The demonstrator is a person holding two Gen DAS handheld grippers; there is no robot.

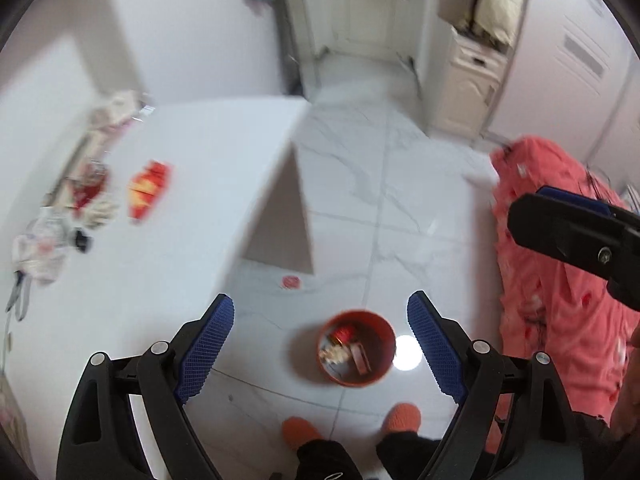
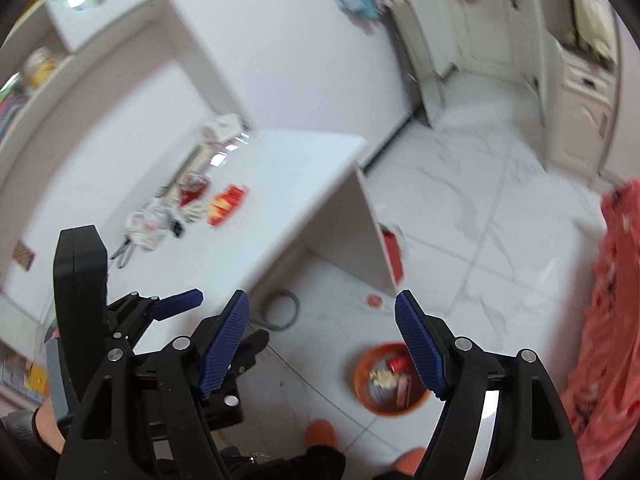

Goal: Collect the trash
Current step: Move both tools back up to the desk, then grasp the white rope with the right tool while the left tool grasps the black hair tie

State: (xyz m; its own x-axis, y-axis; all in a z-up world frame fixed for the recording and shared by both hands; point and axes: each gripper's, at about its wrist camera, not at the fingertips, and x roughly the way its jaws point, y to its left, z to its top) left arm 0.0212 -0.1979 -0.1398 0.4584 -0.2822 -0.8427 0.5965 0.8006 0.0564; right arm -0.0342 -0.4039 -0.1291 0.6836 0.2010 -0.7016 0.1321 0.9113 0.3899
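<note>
An orange trash bin (image 1: 356, 354) stands on the floor below me with several scraps inside; it also shows in the right wrist view (image 2: 390, 380). My left gripper (image 1: 320, 312) is open and empty above the bin. My right gripper (image 2: 322, 308) is open and empty too. A red and yellow wrapper (image 1: 149, 188) lies on the white table (image 1: 192, 208), also seen in the right wrist view (image 2: 227, 204). More crumpled litter (image 1: 44, 246) lies at the table's left. A small red round scrap (image 1: 291, 282) lies on the floor by the table leg.
A pink fabric (image 1: 560, 280) hangs at the right. My orange slippers (image 1: 400, 418) stand just before the bin. White cabinets (image 1: 472, 92) and a door (image 1: 360, 4) are at the back. A grey ring (image 2: 284, 308) lies under the table.
</note>
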